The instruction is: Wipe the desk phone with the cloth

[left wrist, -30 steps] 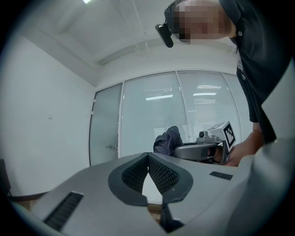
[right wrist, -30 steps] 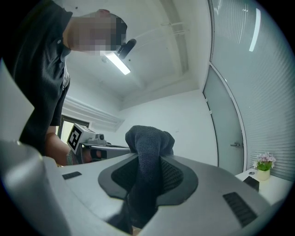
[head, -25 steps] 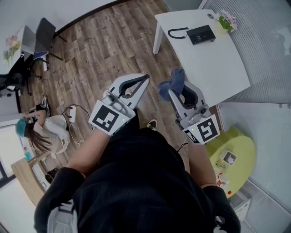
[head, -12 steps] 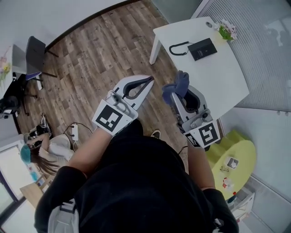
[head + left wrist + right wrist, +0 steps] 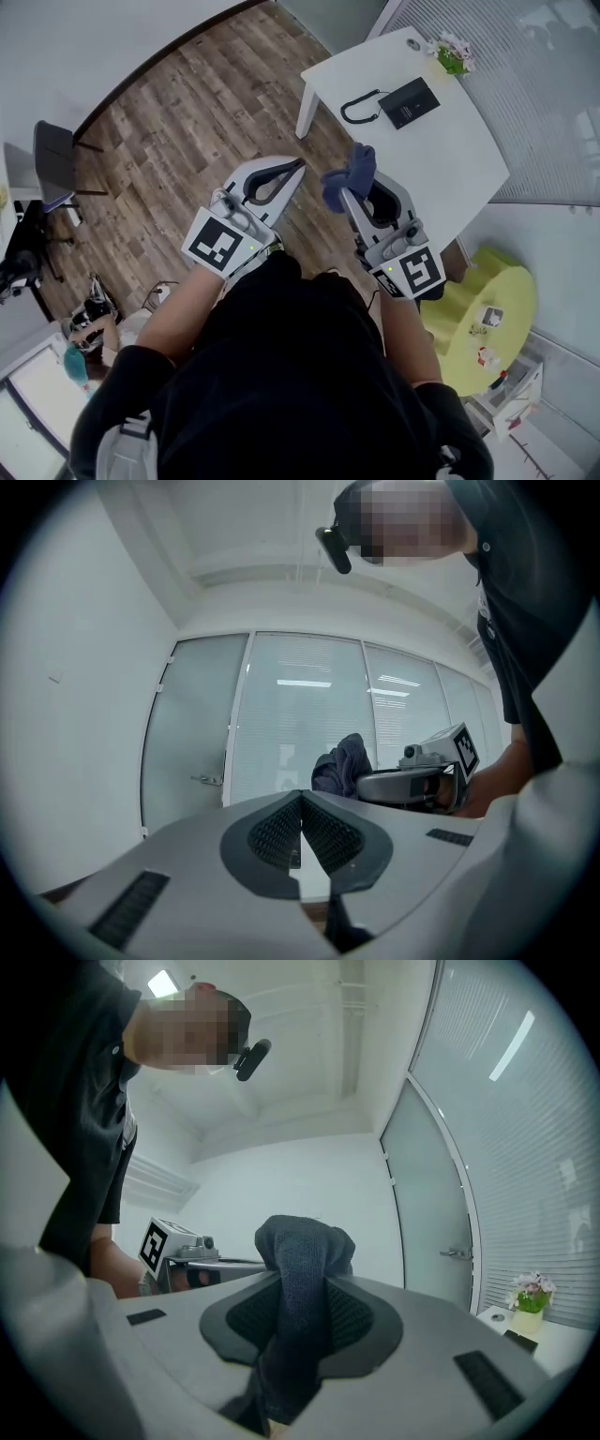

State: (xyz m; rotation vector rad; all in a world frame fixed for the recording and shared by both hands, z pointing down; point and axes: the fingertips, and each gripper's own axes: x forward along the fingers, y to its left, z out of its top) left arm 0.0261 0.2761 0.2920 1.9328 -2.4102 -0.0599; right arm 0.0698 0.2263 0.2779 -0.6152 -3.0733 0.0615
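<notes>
The black desk phone [image 5: 408,102] with its coiled cord lies on the white table [image 5: 441,169] at the upper right of the head view, well ahead of both grippers. My right gripper [image 5: 344,192] is shut on a dark blue cloth [image 5: 349,174], which bunches above the jaws [image 5: 302,1260]. My left gripper [image 5: 298,169] is shut with nothing in it, its pads pressed together [image 5: 301,827]. Both grippers are held close to my body over the wooden floor, short of the table. From the left gripper view the cloth [image 5: 340,766] and right gripper show to the right.
A small potted flower [image 5: 453,54] and a small round object [image 5: 413,43] sit at the table's far end. A yellow-green round table [image 5: 487,328] with small items stands at lower right. A dark chair [image 5: 58,169] stands at left, a seated person [image 5: 89,323] at lower left.
The head view has shifted: the white table and phone now sit slightly further left and up. Both grippers keep their hold and have drifted a little left.
</notes>
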